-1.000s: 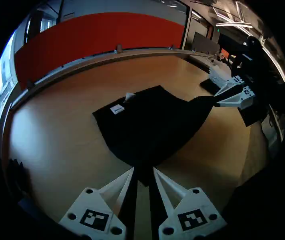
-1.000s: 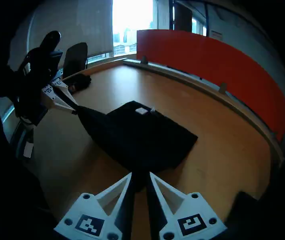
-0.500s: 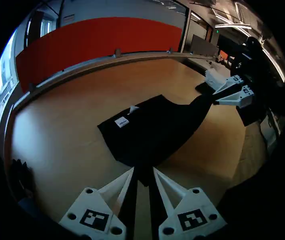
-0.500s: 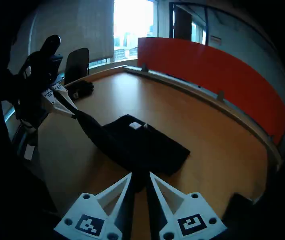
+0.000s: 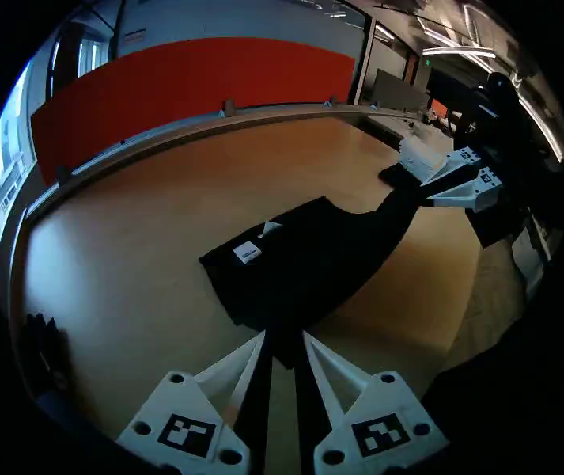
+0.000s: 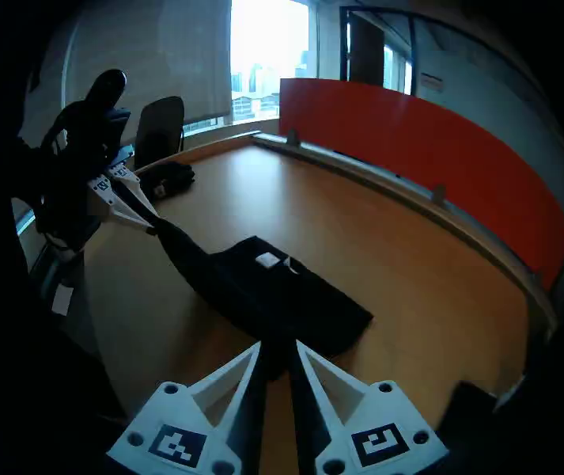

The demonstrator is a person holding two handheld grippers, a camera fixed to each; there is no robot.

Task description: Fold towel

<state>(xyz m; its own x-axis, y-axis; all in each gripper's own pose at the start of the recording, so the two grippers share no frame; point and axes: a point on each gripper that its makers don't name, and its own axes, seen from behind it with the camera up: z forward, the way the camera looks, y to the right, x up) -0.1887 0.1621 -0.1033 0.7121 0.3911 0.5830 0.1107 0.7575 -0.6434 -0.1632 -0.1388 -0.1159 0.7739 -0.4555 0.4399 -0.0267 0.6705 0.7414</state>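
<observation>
Though most of the black towel [image 5: 313, 253] lies spread on the wooden tabletop [image 5: 123, 237], one edge is pulled up off the surface between two held corners. Closing almost fully, the left gripper [image 5: 284, 340] pinches one corner of the cloth between its two fingers. The right gripper [image 6: 278, 348] is likewise clamped on the other corner; in the left gripper view it appears farther off at the right, with the towel's edge stretched up to its tips. A white label [image 5: 247, 252] sits on the towel's upper face. Beyond the tabletop's far edge stands a red partition [image 5: 187, 79]. A dark bundle [image 6: 167, 178] rests on the tabletop near a chair [image 6: 159, 119].
</observation>
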